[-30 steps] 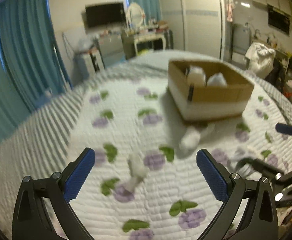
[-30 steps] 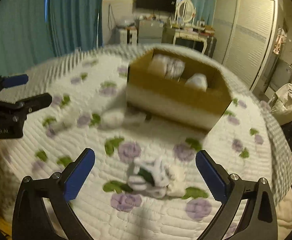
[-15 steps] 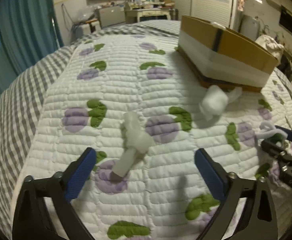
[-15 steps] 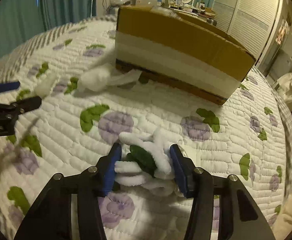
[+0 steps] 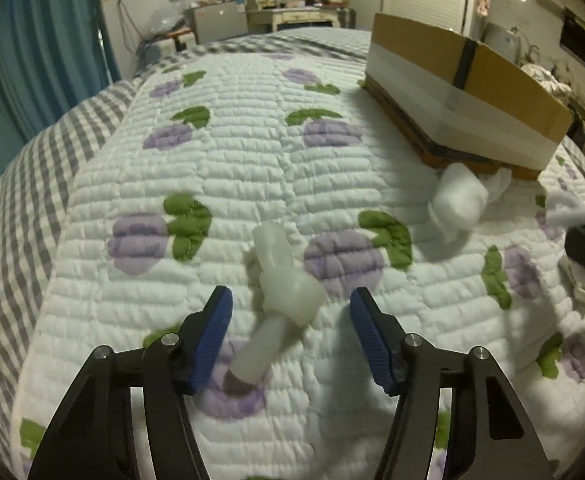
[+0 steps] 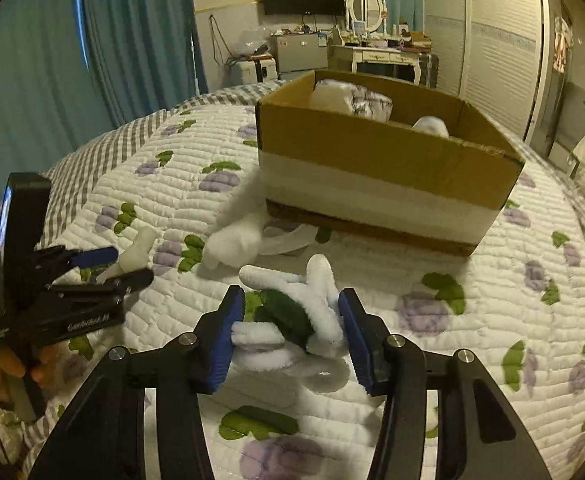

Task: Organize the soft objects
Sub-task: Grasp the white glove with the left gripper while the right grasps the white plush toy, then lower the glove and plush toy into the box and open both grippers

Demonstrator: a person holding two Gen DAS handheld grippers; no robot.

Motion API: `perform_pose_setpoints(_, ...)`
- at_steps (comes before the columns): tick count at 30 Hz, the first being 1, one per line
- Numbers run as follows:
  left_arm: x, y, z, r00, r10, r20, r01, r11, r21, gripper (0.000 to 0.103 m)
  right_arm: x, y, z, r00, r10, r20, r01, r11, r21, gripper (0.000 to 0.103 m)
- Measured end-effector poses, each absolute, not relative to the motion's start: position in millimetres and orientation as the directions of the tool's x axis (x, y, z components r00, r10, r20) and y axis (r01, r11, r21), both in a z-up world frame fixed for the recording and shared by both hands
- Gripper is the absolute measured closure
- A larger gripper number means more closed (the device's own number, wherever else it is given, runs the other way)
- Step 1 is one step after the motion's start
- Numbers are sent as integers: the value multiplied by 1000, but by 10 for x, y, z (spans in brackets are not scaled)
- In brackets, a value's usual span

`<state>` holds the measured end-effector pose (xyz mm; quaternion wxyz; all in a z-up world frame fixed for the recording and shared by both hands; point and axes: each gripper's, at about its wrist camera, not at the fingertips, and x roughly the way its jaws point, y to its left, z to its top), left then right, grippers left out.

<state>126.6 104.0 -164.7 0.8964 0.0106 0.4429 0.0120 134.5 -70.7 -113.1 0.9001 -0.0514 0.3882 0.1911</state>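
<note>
- Two tools are at work over a bed covered by a white quilted bedspread printed with purple fruit and green leaves [image 5: 252, 160], and the open brown cardboard box with a white band round its lower half [image 6: 380, 168] serves as the landmark.
- The right tool [image 6: 292, 332] is clamped on a white fuzzy pipe-cleaner bundle with a dark green piece in it [image 6: 296, 320], its blue pads pressing both sides; the bundle sits in front of the box, on the near side.
- The left tool [image 5: 290, 320] has its jaws spread, one blue pad on each side of a pale white soft plastic-looking tube piece [image 5: 280, 296] without touching it; the piece lies on the bedspread, well to the left front of the box.
- A white fluffy cotton-like wad [image 5: 458, 202] lies just beside the box's near lower corner.
- Inside the box, a white patterned soft bundle [image 6: 352, 98] rests toward the back, and a smaller white lump [image 6: 432, 126] shows near the right wall.
</note>
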Motion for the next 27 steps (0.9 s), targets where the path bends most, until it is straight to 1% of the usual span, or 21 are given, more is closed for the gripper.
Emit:
perform_pose_setpoints(1, 1287, 1037, -1661, 609, 26, -793, -4, 1000, 30, 53, 1350, -707, -1156, 621, 305, -722, -385, 921, 58, 54)
perform_pose_setpoints(2, 1304, 1033, -1674, 604, 17, -797, 5, 1000, 26, 65, 1350, -694, -1180, 616, 304, -727, -387, 920, 57, 54)
perform_pose_setpoints(5, 1297, 1000, -1692, 602, 24, -798, 19, 999, 44, 71, 1346, -679, -1220, 611, 300, -733, -392, 919, 49, 54)
perform_pose_setpoints(7, 1275, 990, -1680, 602, 32, -798, 20, 998, 56, 72, 1346, -683, -1222, 611, 299, -733, -393, 918, 48, 54)
perform_pose_setpoints(12, 1177, 971, -1578, 615, 12, -789, 16, 999, 28, 72, 1318, -709, -1184, 614, 315, -724, -399, 915, 59, 54)
perform_pose_setpoints(14, 1123, 912, -1521, 629, 32, -776, 23, 998, 60, 72, 1292, -728, -1146, 617, 321, -719, -402, 913, 63, 54)
perform_pose_setpoints(17, 1049, 848, -1423, 641, 29, -767, 24, 998, 58, 72, 1224, -803, -1047, 624, 333, -707, -406, 911, 71, 54)
perform_pose_setpoints(22, 866, 647, -1088, 690, 16, -723, 31, 998, 52, 73, 1094, -921, -824, 647, 352, -676, -413, 907, 78, 54)
perform_pose_setpoints(27, 753, 393, -667, 736, -6, -677, 32, 999, 26, 74, 1000, -1112, -412, 689, 385, -614, -416, 904, 99, 54)
